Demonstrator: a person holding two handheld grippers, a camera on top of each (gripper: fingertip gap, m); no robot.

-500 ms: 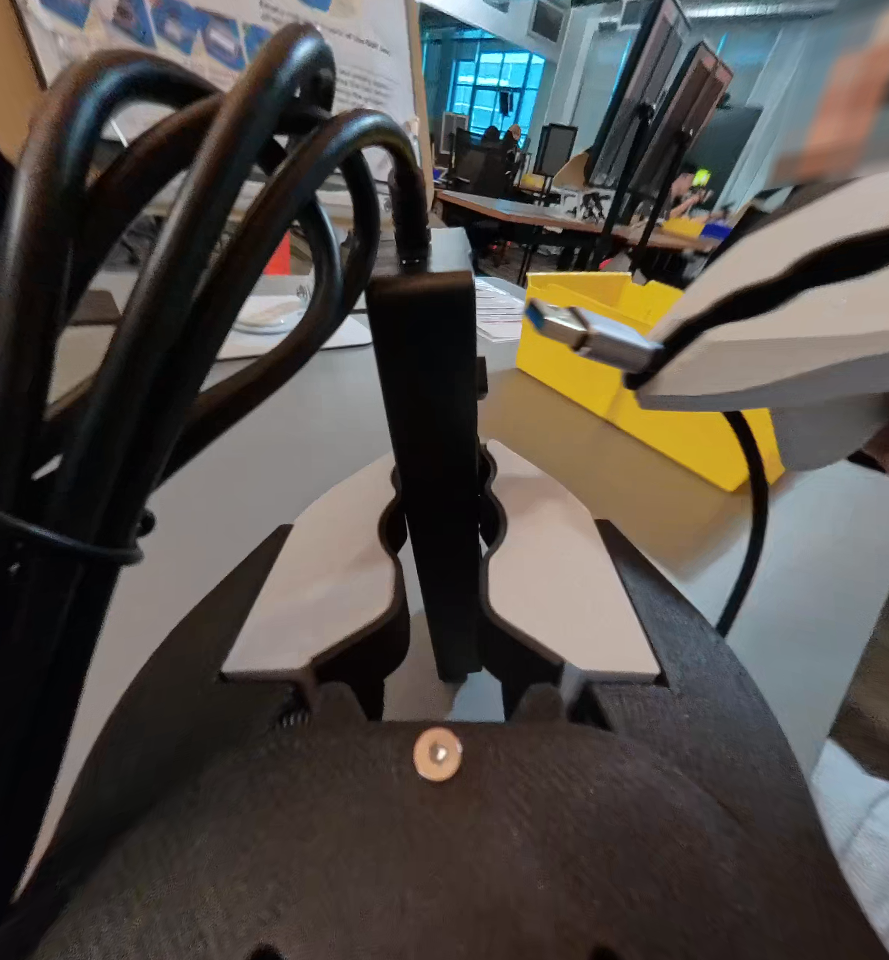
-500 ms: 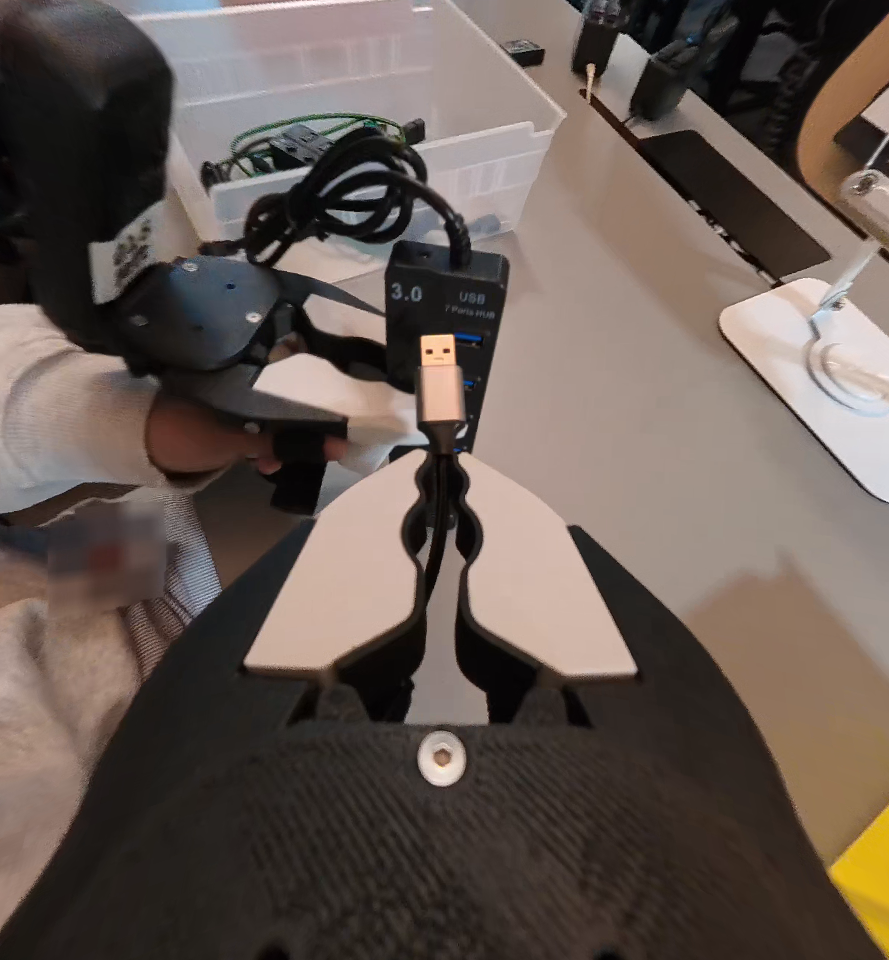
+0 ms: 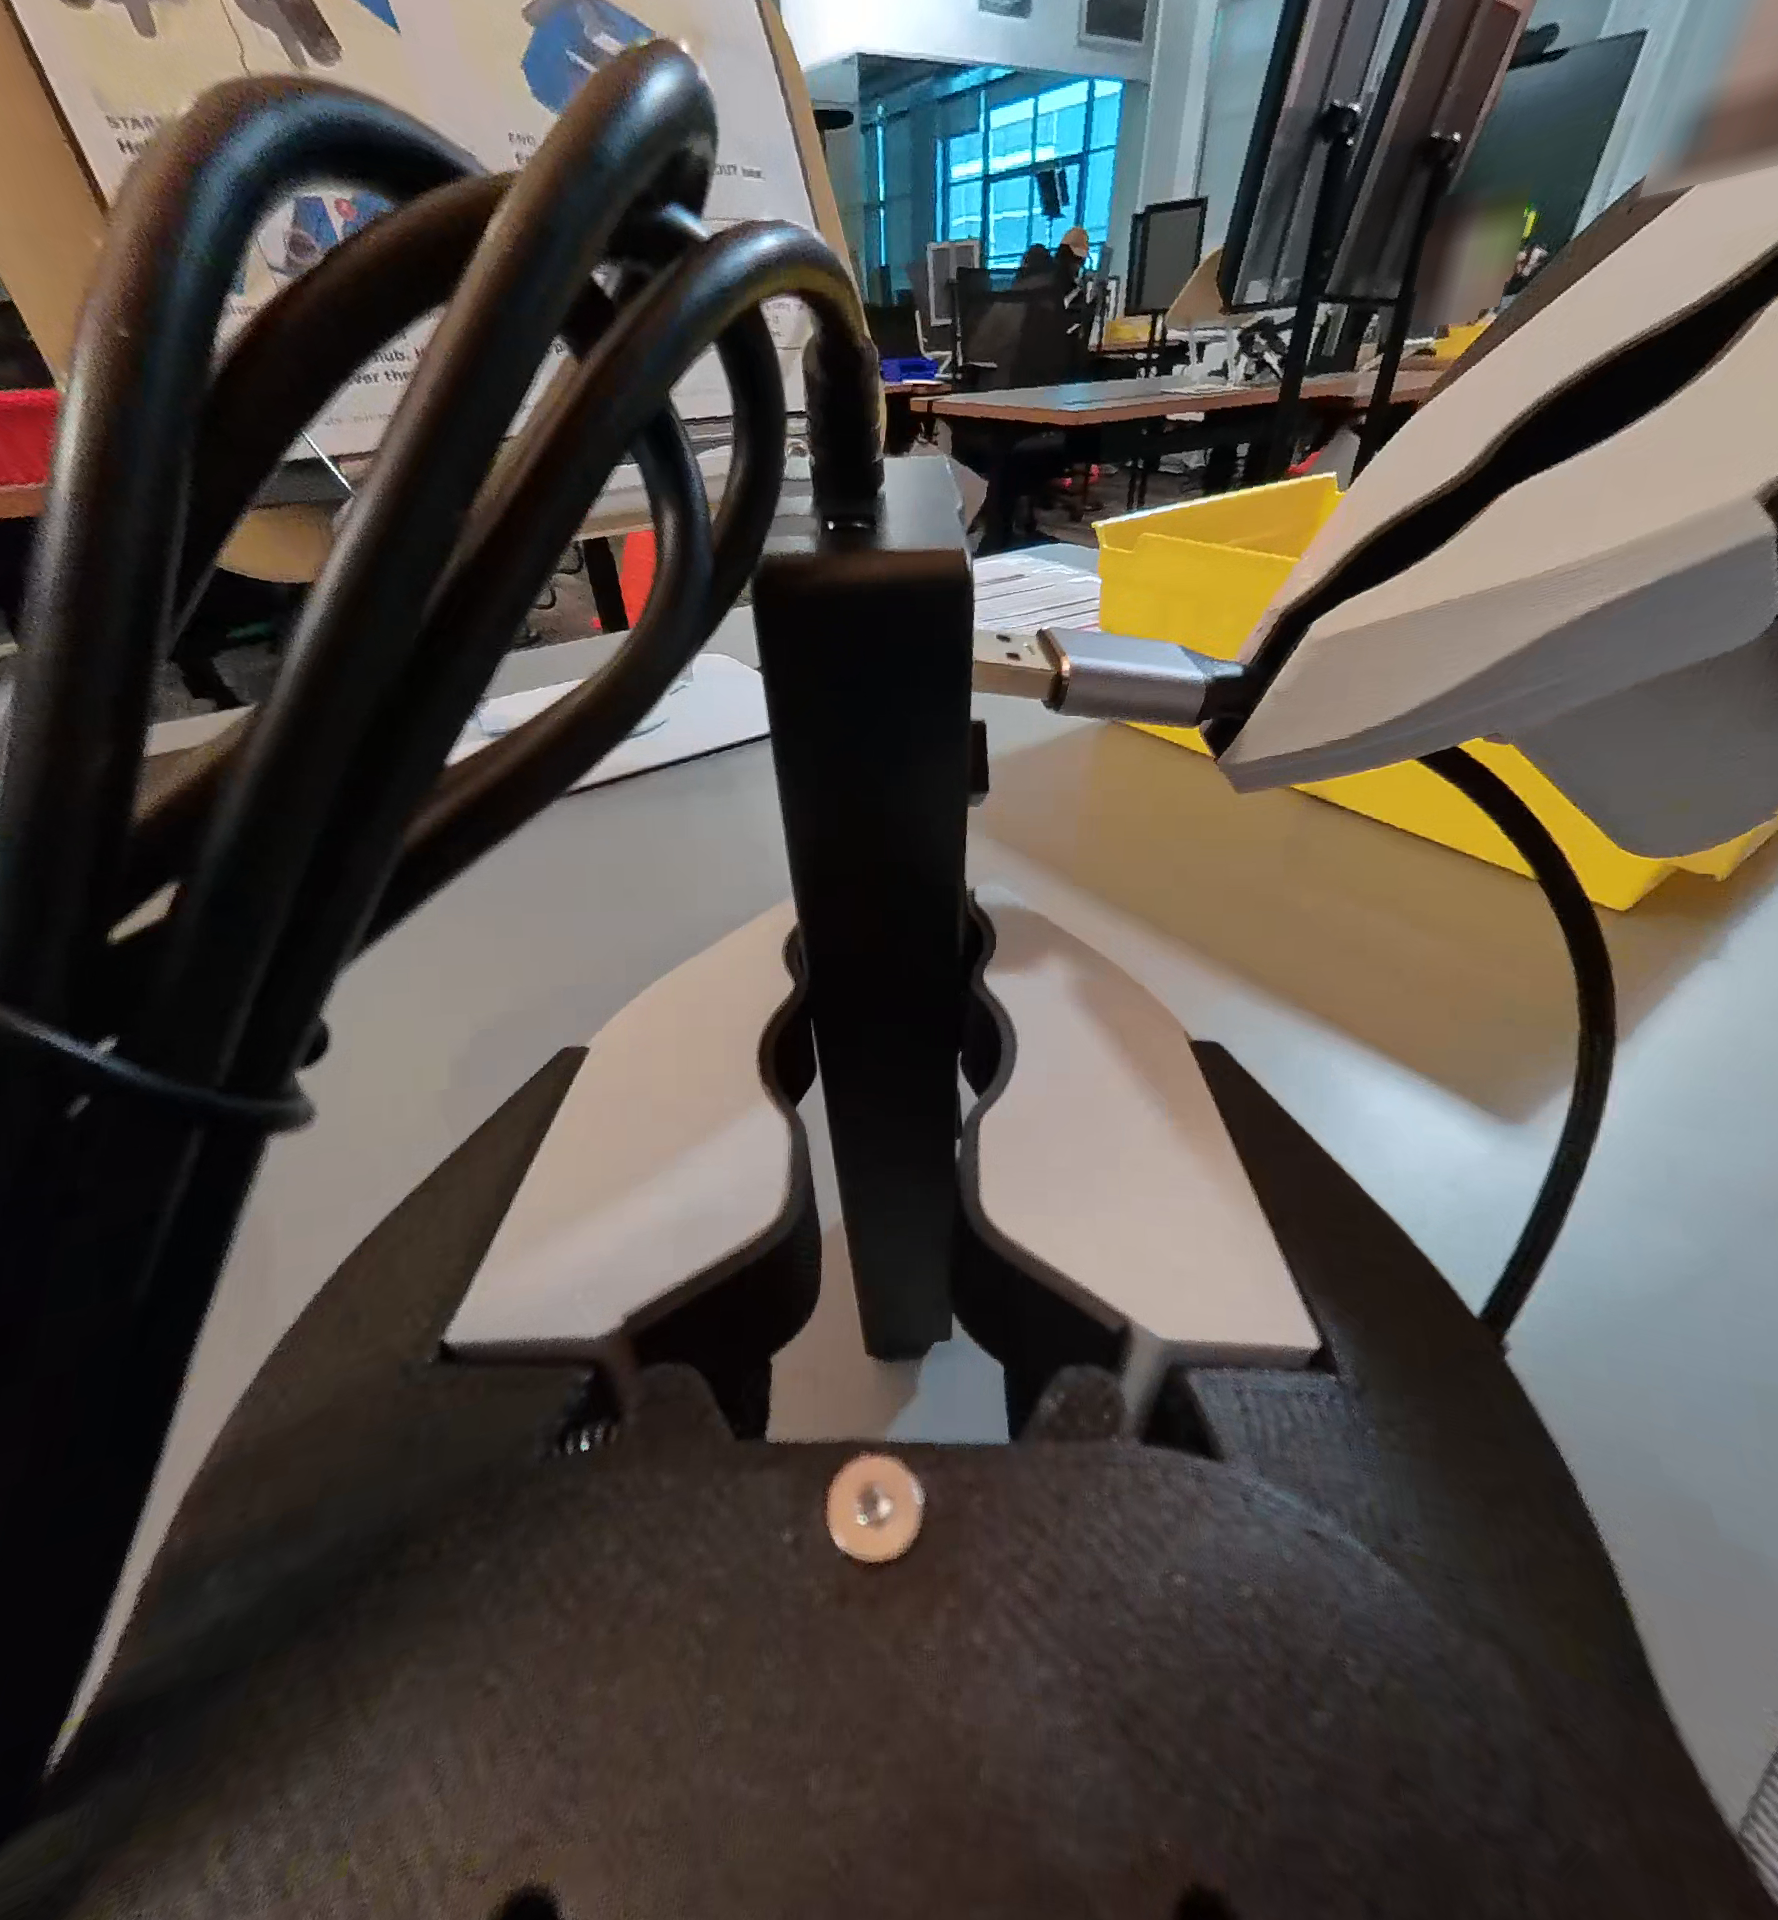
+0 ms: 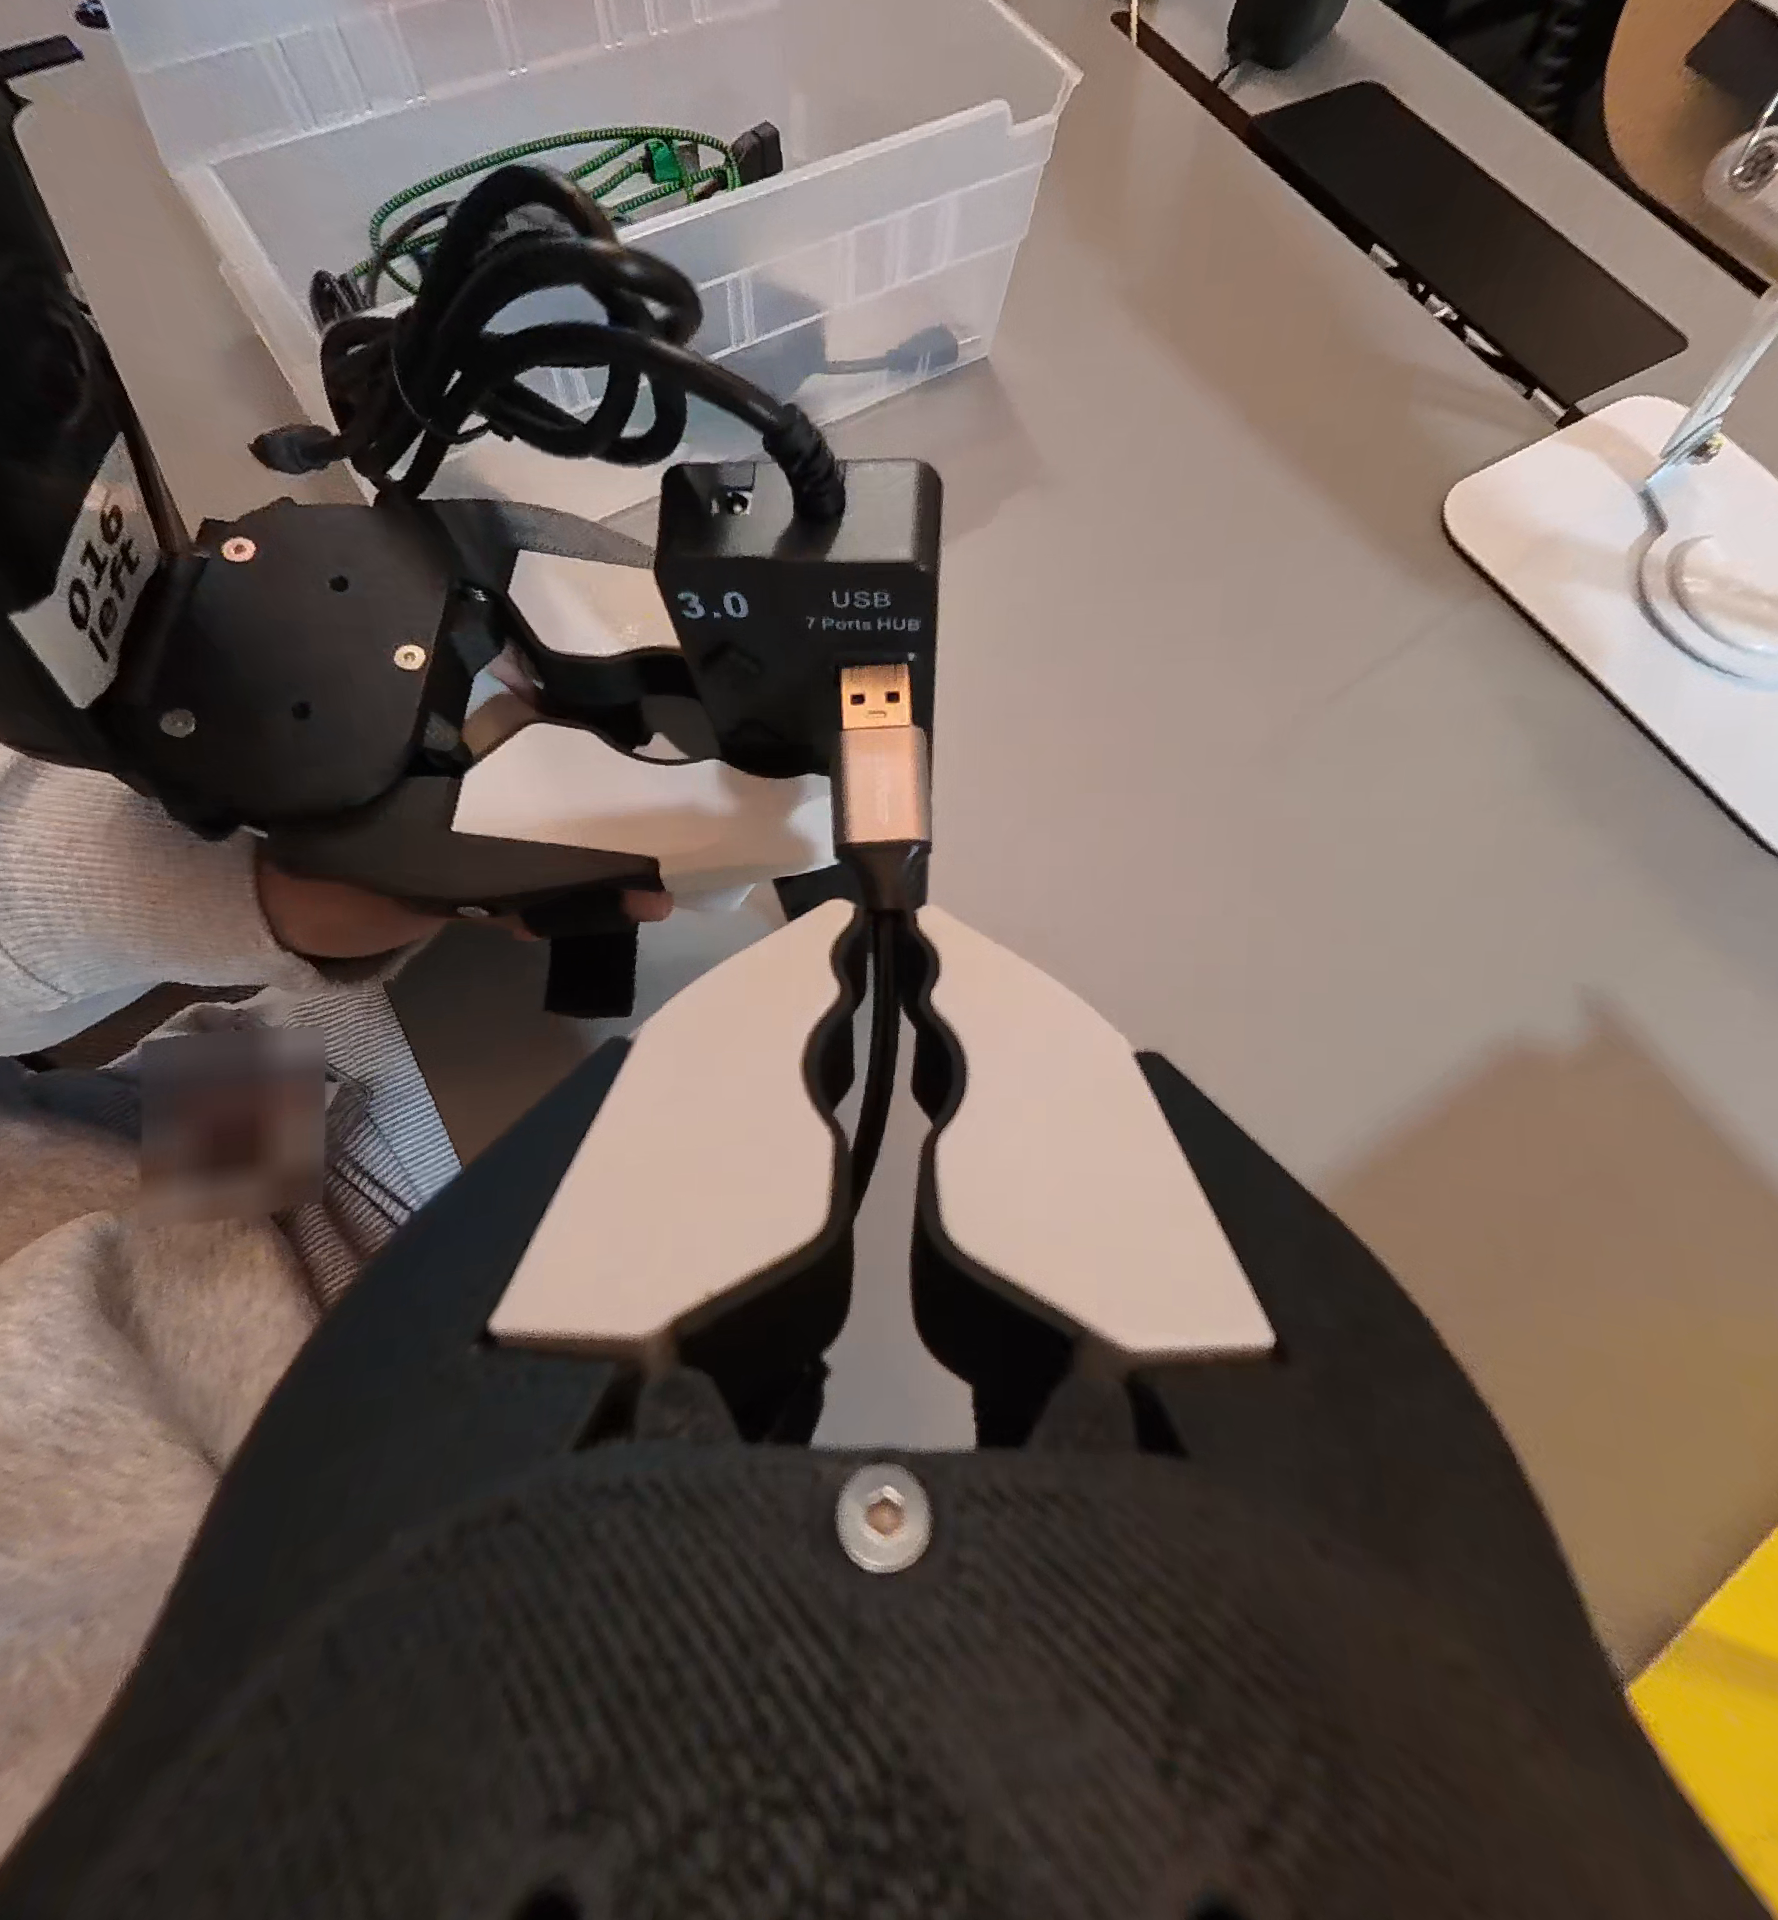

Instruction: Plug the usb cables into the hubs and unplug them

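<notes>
Left gripper: fingers clamped on black USB hub, held upright above grey surface (port face presented). Right gripper: fingers pinching cable behind USB-A plug, tip at hub port, likely aligned for insertion.

Grey table, distant windows

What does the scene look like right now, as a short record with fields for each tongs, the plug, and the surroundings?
left tongs: shut on the black rectangular USB hub, held edge-up
right tongs: shut on the thin black cable just behind its grey metal USB plug
plug state: tip at the hub's port face, not seated
hub lead: bundled black cord, tied
table: grey tabletop, clear plastic bin, yellow plastic bin
</notes>
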